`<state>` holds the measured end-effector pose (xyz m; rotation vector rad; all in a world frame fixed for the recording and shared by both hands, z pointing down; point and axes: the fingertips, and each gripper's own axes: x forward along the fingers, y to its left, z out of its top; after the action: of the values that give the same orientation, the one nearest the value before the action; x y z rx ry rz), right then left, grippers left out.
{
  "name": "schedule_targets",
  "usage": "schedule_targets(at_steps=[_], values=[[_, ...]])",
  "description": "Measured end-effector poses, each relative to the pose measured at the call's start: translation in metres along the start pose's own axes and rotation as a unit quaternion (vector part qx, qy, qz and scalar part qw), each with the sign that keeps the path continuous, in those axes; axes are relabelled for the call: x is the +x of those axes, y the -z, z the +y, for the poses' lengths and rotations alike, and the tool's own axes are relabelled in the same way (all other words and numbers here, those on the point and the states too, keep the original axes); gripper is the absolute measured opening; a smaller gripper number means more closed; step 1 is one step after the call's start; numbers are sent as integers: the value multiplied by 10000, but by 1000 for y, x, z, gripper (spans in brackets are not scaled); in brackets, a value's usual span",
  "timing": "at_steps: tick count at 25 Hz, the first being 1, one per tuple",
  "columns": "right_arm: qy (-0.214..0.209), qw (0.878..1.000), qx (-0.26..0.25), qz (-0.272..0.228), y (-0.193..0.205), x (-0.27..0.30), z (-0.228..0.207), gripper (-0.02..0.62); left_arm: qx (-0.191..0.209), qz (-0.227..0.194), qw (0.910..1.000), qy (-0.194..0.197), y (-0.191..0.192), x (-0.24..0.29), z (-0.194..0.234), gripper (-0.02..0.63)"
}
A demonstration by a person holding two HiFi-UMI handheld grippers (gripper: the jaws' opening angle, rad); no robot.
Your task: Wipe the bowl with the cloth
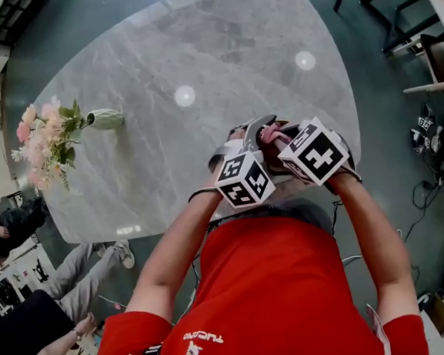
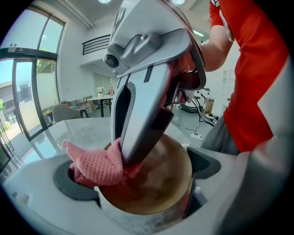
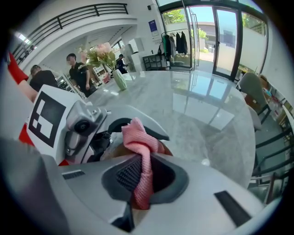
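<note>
Close in by the person's chest, the left tongs (image 2: 140,170) are clamped across the small bowl (image 2: 158,181), holding it up off the counter (image 1: 197,74) with its mouth tipped toward the other hand, which I take to be for reach. The right tongs (image 3: 144,179) pinch the pink cloth (image 3: 140,147) tight and press its bunched end inside the rim, apparently mid-wipe. Farther off, a vase of flowers (image 1: 52,137) stands near the counter's left edge.
</note>
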<state>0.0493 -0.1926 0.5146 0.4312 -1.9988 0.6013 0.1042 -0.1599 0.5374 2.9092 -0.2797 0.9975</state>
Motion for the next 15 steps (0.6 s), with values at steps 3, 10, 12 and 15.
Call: schedule_targets(at_steps=[3,10,12,15], values=[[143,9998,-43,113,4,-6,-6,23,7,2,10000,9,0,0,0,585],[196,9981,-191,546,25,-19,-14,23,23,1,10000,32,-1,0,-1,585],[129,9970,-278,711,32,-21,-11,23,32,3,10000,40,-1,0,-1,585],[-27,9942,-451,972,41,-24,-5,23,41,4,10000,53,-1,0,-1,584]])
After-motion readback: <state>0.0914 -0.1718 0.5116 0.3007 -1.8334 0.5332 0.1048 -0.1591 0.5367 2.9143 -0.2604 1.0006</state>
